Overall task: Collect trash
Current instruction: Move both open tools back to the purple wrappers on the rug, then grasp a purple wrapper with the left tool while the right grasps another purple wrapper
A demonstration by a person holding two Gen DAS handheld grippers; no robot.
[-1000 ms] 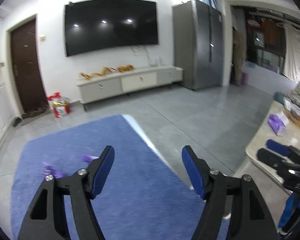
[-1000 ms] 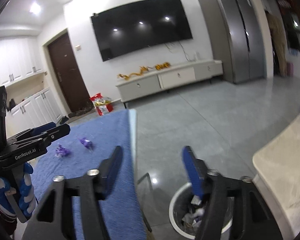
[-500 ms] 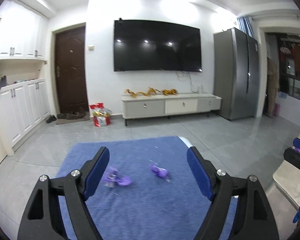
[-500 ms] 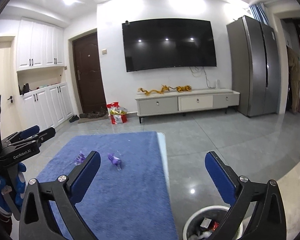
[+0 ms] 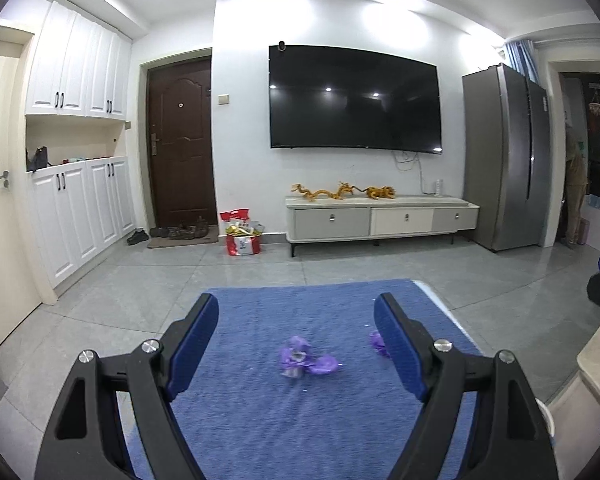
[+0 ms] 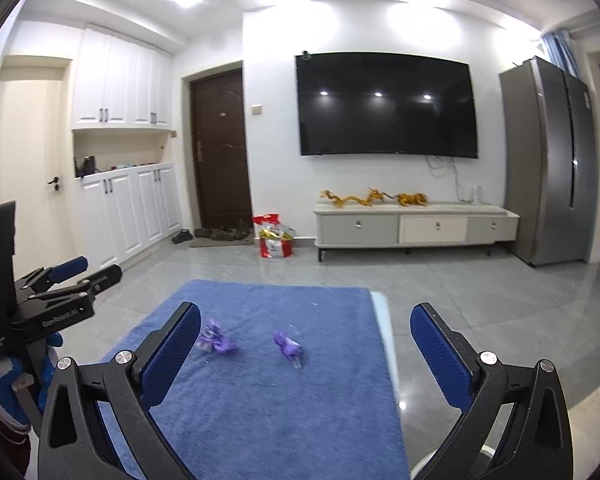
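Plain deep blue on the cloth (image 5: pixel 260 420) across the lower middle, unpatterned. Shiny purple on the two crumpled wrappers, one (image 5: pixel 300 358) at centre, the other (image 5: pixel 377 342) to its right. Black frames with blue ribbed pads on the left gripper (image 5: pixel 296 346) and the right gripper (image 6: pixel 306 354). Pale grey, glossy, on the floor tiles (image 5: pixel 340 268). White on the wall cabinets (image 5: pixel 80 72) at upper left; dark brown on the door (image 5: pixel 180 148). Black on the television (image 5: pixel 354 98); brushed grey on the refrigerator (image 5: pixel 504 156) at right. Gold on the dragon figures (image 5: pixel 342 192); red and white on the bag (image 5: pixel 242 236).
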